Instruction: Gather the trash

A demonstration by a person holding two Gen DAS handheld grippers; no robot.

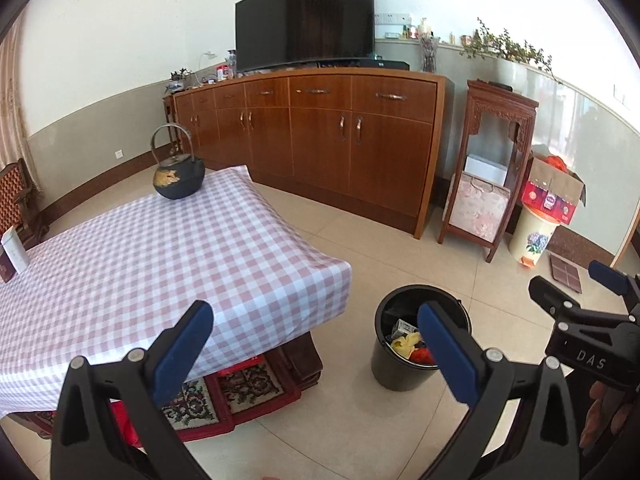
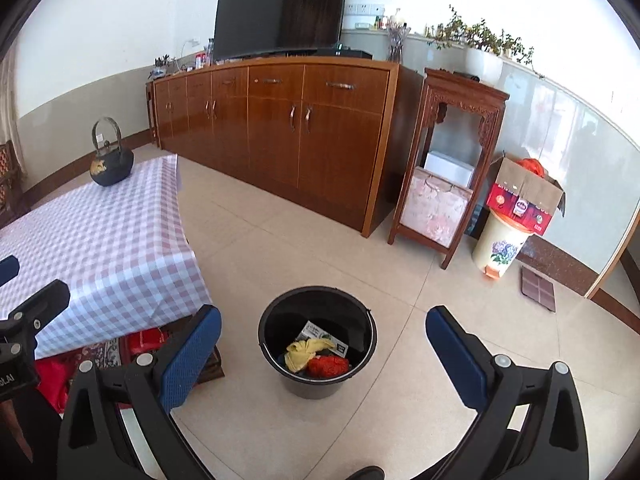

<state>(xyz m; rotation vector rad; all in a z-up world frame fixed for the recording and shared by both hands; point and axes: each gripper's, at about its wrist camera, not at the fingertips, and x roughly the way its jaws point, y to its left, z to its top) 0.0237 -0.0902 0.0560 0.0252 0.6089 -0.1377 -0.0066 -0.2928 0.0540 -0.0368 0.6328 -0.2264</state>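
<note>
Two tools hang with nothing between their blue pads, the left tool (image 1: 316,330) spread wide over the near corner of the checked bench (image 1: 168,248), the right tool (image 2: 323,334) spread above a black bucket (image 2: 276,344) on the tiled floor. Yellow, red and printed trash (image 2: 316,356) lies inside the bucket, just right of the bench, while an iron kettle (image 1: 179,174) sits at the bench's far end.

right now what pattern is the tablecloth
Pink and white check on the tablecloth, clearest in the left wrist view.
</note>
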